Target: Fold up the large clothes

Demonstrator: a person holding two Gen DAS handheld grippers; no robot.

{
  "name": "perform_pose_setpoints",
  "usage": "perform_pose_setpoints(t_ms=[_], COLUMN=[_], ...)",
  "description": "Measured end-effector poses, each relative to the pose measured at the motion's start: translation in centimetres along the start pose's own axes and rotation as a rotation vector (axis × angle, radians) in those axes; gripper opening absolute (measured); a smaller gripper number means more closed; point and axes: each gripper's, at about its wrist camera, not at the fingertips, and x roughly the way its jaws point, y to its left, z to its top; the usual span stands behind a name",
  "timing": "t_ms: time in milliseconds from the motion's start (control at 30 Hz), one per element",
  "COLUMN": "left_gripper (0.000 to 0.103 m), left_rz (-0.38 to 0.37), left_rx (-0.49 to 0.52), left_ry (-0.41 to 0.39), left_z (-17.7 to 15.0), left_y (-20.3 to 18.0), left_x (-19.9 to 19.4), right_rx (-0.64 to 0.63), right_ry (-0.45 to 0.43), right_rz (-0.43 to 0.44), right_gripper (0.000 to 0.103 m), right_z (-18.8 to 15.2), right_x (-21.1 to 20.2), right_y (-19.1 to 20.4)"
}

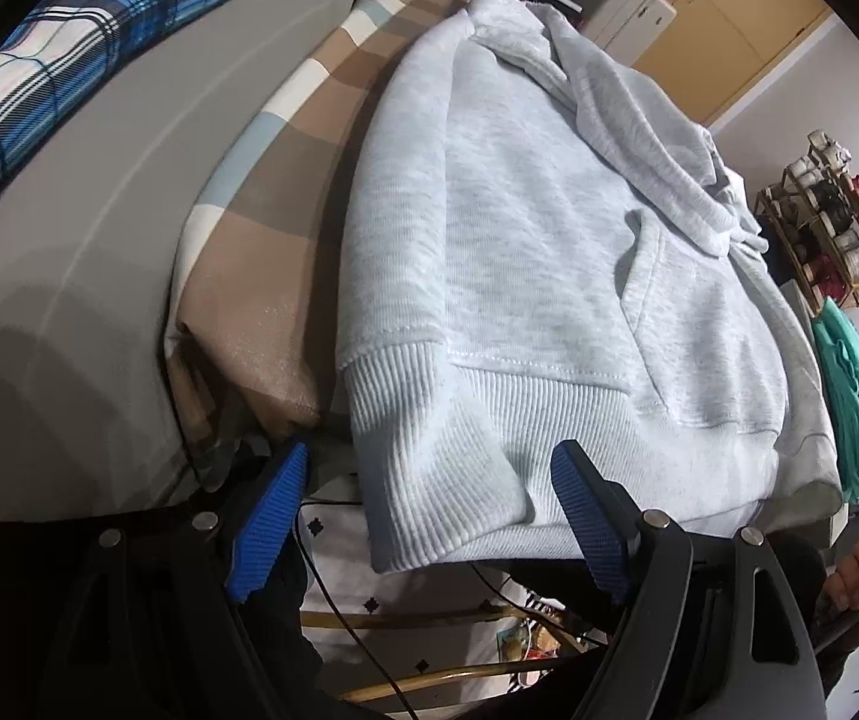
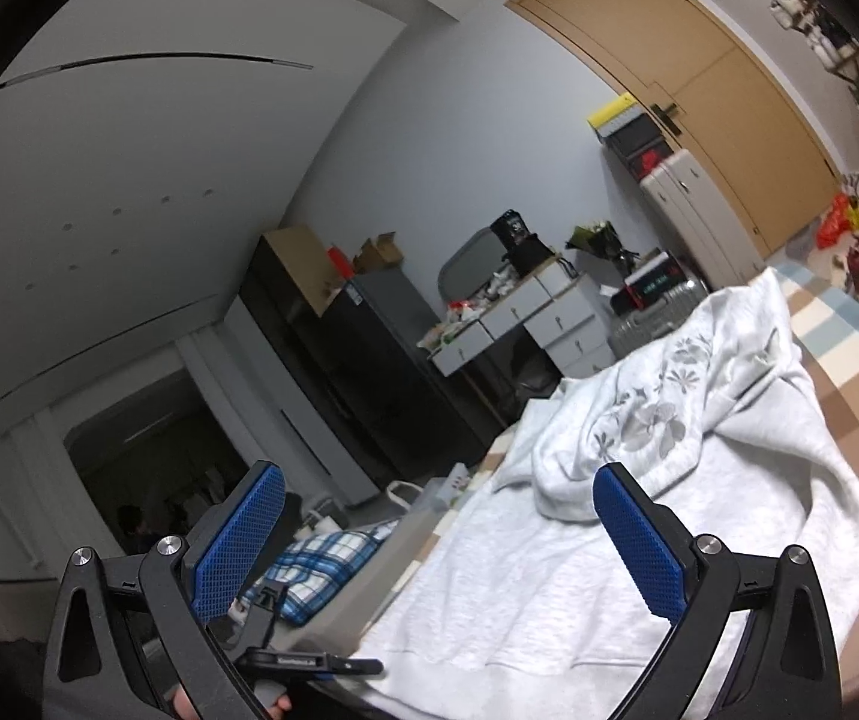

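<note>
Hoodie hem overhanging the bed edge — both grippers wide, empty.

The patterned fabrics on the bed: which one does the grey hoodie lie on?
The tan, white and pale-blue checked blanket lies under the grey hoodie. The blue-and-white plaid pillow sits apart, across the grey sheet.

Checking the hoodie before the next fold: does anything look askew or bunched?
Yes. The hoodie lies mostly flat, but its hood end is bunched in loose wrinkles, and the ribbed hem hangs over the bed's edge. Nothing looks spilled or damaged.
</note>
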Motion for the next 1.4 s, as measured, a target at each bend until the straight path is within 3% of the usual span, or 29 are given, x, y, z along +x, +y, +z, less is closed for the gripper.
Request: perform_pose_setpoints(t_ms=[200,233,300,467,567,600,667,767,933,1000,1067,1167,1200,1333,1400], left_gripper=[0.077,0.073,0.039,0.029,0.023,0.015,0.014,0.014,0.023,0.035,0.036,0.043,0.049,0.049,0.047], left_rz=[0.013,-0.007,-0.031,-0.075,-0.139,-0.149,-0.203,-0.244,-0.257,-0.264,-0.267,-0.265,-0.266,-0.270,-0.291], left_rx=[0.038,0.033,0.013,-0.023,-0.034,-0.024,0.014,0.043,0.054,0.037,0.037,0.035,0.034,0.029,0.007], left_ry=[0.026,0.026,0.041,0.060,0.036,0.020,-0.032,-0.057,0.003,0.034,0.040,0.049,0.054,0.050,0.055], left_z=[0.0,0.0,0.0,0.2,0.0,0.0,0.2,0.8,2.0,2.2,2.1,2.0,2.0,2.1,2.2], left_y=[-0.5,-0.4,-0.3,0.4,1.0,0.9,0.3,-0.3,-0.8,-0.7,-0.5,-0.2,-0.1,0.9,1.6], left_x=[0.6,0.6,0.6,0.3,-0.8,-1.3,-2.9,-3.7,-2.2,-1.3,-1.3,-1.2,-1.1,-1.0,-1.2], right_rx=[-0.023,-0.028,-0.042,-0.029,0.033,0.049,0.083,0.161,0.302,0.316,0.318,0.273,0.258,0.222,0.238], right_ry=[0.006,0.015,0.013,-0.002,0.110,0.158,0.201,0.328,0.643,0.739,0.822,0.883,0.902,0.970,0.936], right_rz=[-0.016,-0.007,0.012,0.008,-0.061,-0.109,-0.143,-0.266,-0.484,-0.536,-0.560,-0.588,-0.596,-0.657,-0.652], right_gripper=[0.103,0.103,0.103,0.103,0.103,0.103,0.103,0.103,0.103,0.103,0.103,0.090,0.076,0.029,0.022], right_z=[-0.2,-0.2,-0.3,0.3,2.0,3.0,4.2,5.1,2.2,1.0,0.1,-0.4,-0.5,-1.3,-0.8], right_x=[-0.1,0.0,-0.2,-0.8,-0.6,-0.7,-1.1,-1.3,0.6,1.4,2.3,3.5,3.8,4.2,3.2], right_y=[0.6,0.8,1.1,0.7,-0.9,-1.6,-2.7,-5.3,-10.2,-10.9,-11.3,-10.8,-10.6,-11.3,-11.4])
